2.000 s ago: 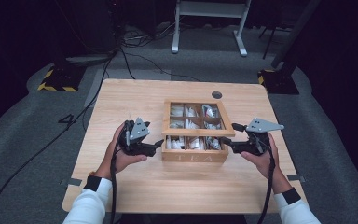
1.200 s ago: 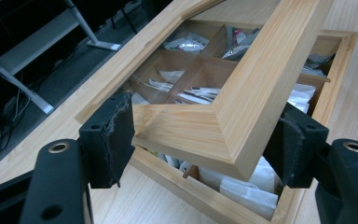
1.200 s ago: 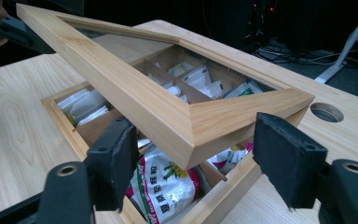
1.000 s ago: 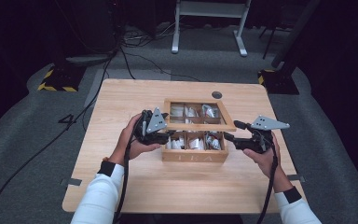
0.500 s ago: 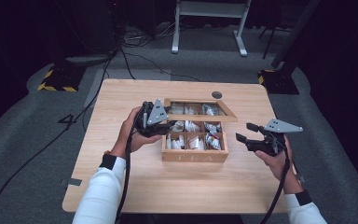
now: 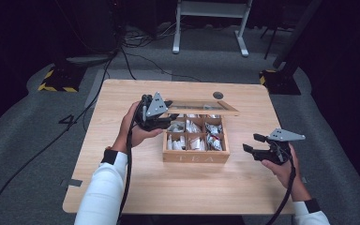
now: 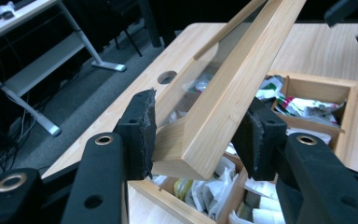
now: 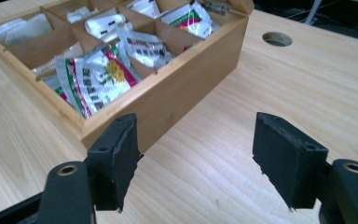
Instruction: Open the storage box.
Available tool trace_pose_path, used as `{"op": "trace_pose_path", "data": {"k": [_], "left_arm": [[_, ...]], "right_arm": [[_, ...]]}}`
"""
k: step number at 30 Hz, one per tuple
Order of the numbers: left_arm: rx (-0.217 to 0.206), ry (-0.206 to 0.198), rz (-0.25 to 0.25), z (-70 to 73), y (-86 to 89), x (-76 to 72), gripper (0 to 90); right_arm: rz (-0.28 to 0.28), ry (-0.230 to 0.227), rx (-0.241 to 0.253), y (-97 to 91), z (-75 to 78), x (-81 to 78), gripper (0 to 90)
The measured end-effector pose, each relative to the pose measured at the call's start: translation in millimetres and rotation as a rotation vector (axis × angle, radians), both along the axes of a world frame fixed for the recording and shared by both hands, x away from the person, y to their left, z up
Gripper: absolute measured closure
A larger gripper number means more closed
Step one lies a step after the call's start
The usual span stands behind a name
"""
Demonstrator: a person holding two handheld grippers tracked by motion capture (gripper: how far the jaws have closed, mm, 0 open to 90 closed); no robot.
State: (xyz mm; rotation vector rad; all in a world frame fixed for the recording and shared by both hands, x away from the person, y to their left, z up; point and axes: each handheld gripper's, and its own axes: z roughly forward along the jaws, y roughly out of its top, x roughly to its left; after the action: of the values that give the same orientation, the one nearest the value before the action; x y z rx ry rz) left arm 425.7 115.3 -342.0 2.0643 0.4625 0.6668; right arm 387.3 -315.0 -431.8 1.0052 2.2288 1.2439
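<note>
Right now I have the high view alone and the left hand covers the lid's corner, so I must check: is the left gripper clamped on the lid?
Observer: Yes. The left gripper has both pads pressed on the wooden frame of the lid, which is tilted up over the tea box.
Operator: And the right gripper?
Observer: The right gripper is open with nothing between its pads, beside the box's corner.
Operator: What is nearest that corner?
Observer: A sachet printed with a yellow flower.
</note>
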Motion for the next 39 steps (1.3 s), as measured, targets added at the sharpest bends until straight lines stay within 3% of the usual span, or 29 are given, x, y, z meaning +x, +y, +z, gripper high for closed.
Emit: {"op": "trace_pose_path", "data": {"k": [11, 18, 24, 27, 39], "left_arm": [[-0.045, 0.019, 0.004, 13.3, 2.4, 16.8, 51.6], [-0.07, 0.026, 0.012, 20.0, 3.5, 26.8, 51.1], [-0.107, 0.035, 0.03, 26.6, 4.2, 38.7, 50.1], [-0.146, 0.038, 0.054, 29.5, 4.2, 47.0, 49.3], [-0.231, 0.048, 0.1, 33.4, 4.6, 67.7, 47.1]], "right_arm": [[-0.001, 0.066, -0.02, -9.2, -21.0, -3.8, 31.5], [0.003, 0.081, -0.032, -9.0, -26.3, -4.2, 31.0], [-0.003, 0.085, -0.021, -9.8, -27.6, -3.0, 30.5], [-0.004, 0.092, -0.012, -10.2, -28.5, -2.4, 30.3], [0.002, 0.107, -0.029, -7.9, -34.3, -1.3, 30.3]]}}
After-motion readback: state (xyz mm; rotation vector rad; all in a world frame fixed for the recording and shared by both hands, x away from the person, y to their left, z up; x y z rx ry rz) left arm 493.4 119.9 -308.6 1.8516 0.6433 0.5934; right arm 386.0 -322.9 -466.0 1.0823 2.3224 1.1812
